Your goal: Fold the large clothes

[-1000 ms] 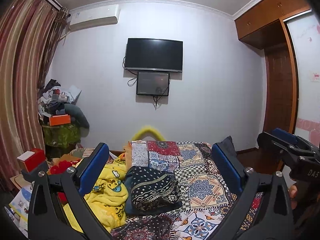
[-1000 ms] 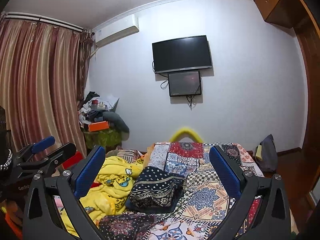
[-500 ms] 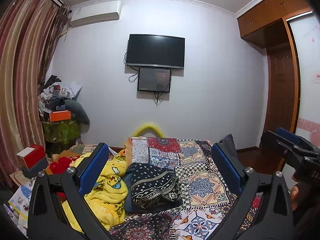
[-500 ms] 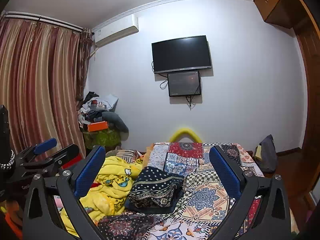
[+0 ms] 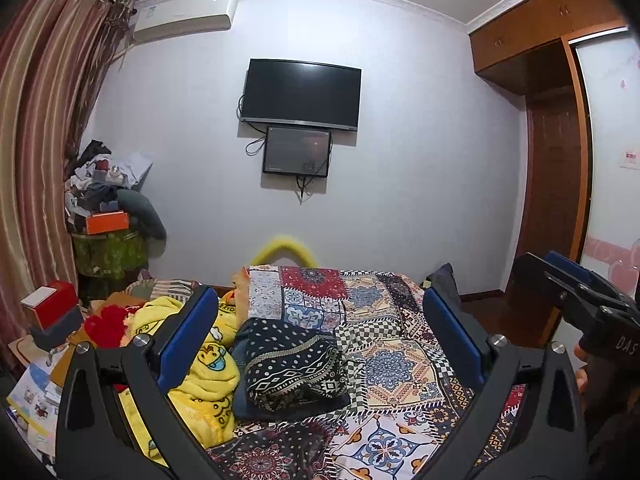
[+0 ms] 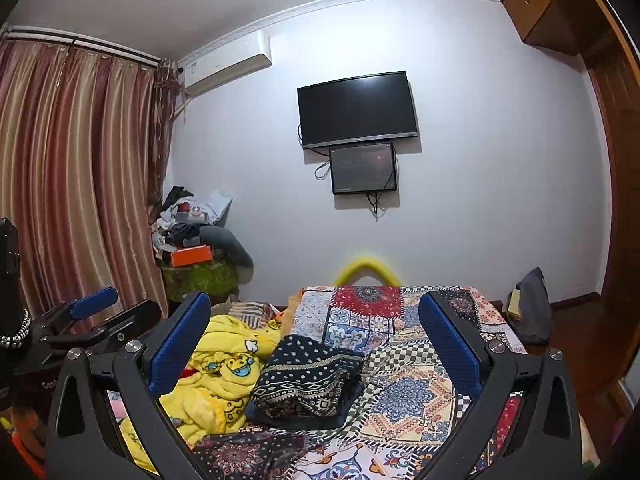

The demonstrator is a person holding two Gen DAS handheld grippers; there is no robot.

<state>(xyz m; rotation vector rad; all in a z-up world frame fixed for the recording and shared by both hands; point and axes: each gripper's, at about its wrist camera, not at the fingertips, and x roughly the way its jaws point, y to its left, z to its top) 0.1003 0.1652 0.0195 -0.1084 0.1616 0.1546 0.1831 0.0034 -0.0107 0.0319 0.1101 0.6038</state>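
Above the bed (image 5: 400, 364), left gripper (image 5: 320, 344) and right gripper (image 6: 316, 344) both hang spread apart, empty. Folded dark patterned garment (image 5: 292, 364) lies mid-bed, yellow blanket (image 5: 200, 376) just left.

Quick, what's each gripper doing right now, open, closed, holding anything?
Left gripper: open, holding nothing, above the patchwork-covered bed.
Right gripper: open, holding nothing.

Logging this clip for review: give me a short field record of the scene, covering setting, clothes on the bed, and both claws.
setting: bedroom, bed with patchwork cover
folded garment: dark patterned bundle lying mid-bed
yellow garment: crumpled, left of the bundle
left claw: open, empty, above the bed
right claw: open, empty, above the bed
wall: television above a smaller screen
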